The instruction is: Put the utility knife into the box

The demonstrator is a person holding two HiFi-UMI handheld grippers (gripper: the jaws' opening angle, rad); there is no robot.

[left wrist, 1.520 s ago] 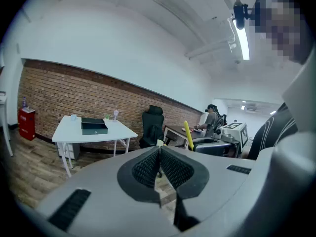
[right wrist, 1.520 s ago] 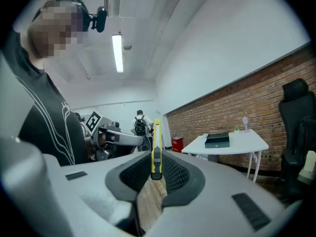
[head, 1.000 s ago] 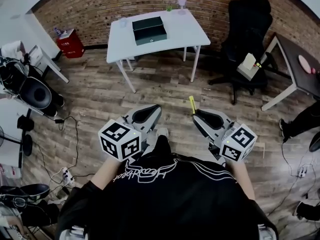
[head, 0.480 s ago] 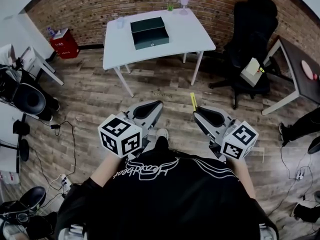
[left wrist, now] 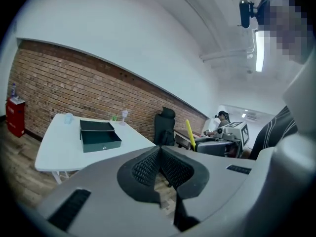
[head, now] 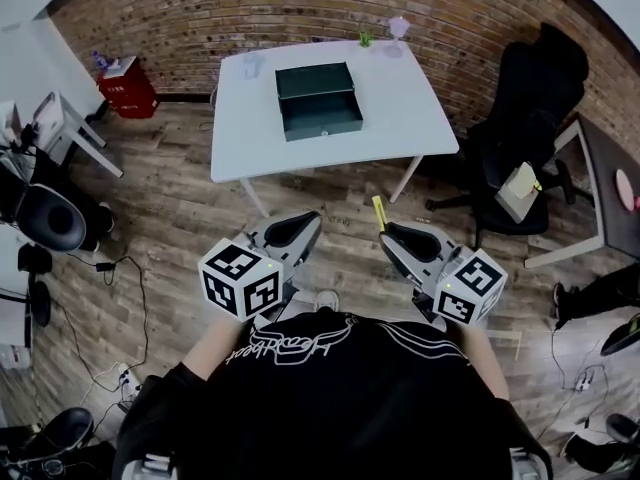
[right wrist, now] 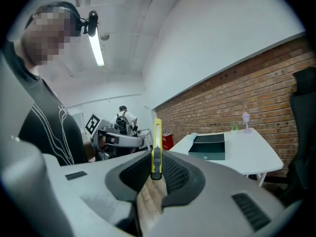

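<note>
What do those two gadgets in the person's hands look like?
The left gripper and right gripper are light grey shells with black ribbed pads, each carrying a white cube printed with black square markers. The person wears a black top with white lettering and stripes.

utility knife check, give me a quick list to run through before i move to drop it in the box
1. Utility knife gripped: the right gripper is shut on it, the yellow body sticking up past the jaws. Ok.
2. Blade pulled in: too small to see. Cannot tell.
3. Box open: the lid is back and the tray faces up. Ok.
4. Box within reach: it sits on the white table, and both grippers are short of the table's near edge. Not ok.
5. Way ahead: the black chair stands off to the right of the table, off the direct line. Ok.
6. Left gripper free: jaws together, nothing between. Ok.
</note>
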